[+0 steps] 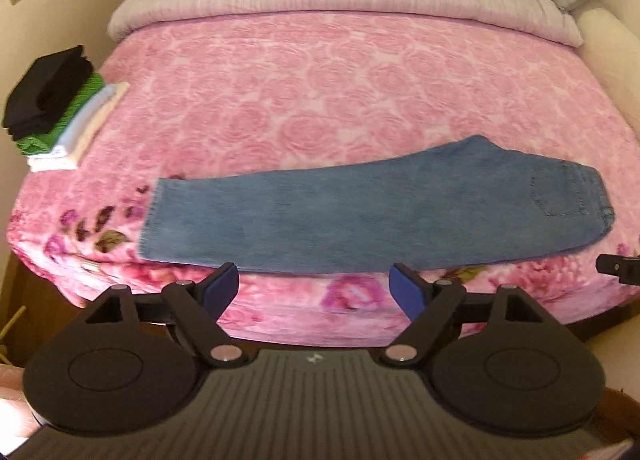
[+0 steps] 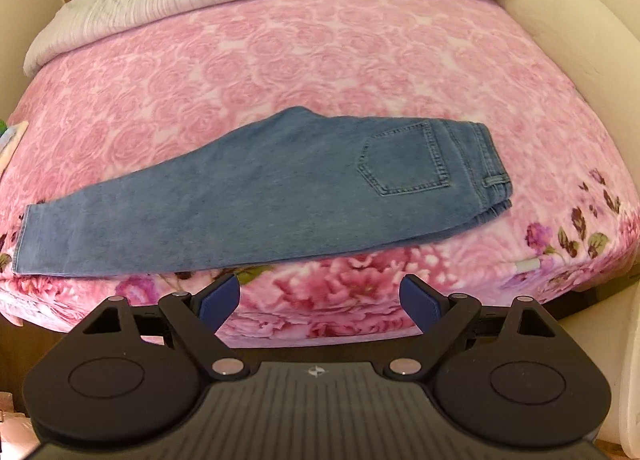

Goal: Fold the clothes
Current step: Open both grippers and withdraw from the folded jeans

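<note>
Clothes stack (image 2: 10, 136) mostly cut off

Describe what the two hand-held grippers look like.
Both match: the left hand-held gripper and right hand-held gripper have matte black linkage arms with silver pivot pins, blue pads on the fingertips, round black discs either side, and a ribbed grey body with a small logo.

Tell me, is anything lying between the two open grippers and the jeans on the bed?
Nothing visible. Only bare pink blanket lies between the left gripper, the right gripper and the jeans.
</note>
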A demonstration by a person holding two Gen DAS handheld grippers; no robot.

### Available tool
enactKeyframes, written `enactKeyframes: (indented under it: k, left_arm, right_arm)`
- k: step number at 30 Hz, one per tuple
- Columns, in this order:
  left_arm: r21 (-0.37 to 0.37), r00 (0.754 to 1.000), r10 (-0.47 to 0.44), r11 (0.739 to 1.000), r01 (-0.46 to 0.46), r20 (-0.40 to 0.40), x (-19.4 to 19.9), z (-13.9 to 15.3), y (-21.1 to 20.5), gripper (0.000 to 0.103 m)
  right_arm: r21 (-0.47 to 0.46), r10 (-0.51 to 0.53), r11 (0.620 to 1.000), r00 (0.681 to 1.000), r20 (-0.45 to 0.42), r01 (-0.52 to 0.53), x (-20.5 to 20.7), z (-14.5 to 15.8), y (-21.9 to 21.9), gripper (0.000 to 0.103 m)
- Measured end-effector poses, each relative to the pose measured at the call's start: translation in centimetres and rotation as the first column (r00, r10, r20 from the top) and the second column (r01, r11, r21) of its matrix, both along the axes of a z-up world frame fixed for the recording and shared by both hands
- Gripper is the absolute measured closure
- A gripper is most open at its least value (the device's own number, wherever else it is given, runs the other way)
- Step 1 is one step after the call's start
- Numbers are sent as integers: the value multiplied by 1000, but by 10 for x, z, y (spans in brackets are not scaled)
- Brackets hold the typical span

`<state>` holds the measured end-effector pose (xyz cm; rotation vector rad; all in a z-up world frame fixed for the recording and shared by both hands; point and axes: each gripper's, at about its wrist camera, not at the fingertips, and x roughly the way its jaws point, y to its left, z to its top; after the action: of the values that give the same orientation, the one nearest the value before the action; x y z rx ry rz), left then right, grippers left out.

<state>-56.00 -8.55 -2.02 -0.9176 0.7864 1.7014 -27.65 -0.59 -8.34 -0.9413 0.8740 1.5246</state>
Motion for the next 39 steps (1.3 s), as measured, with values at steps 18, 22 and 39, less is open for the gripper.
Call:
enactKeyframes:
  k: [18,22,39]
  left_arm:
    - [27,998,61,998,-61,-4,4,2,-31,14]
    - [14,998,57,998,-57,1,15,-4,-38,13]
    - [36,998,29,999,-31,52,30,-9,-47,11]
  right_arm:
    - [-8,9,1000,1000,20,-9,9,11,-18,14]
    - [-23,-5,1000,1000,22,5,24,7,-29,14]
    - [-13,-14,1000,999,50,15,43,11,-47,14]
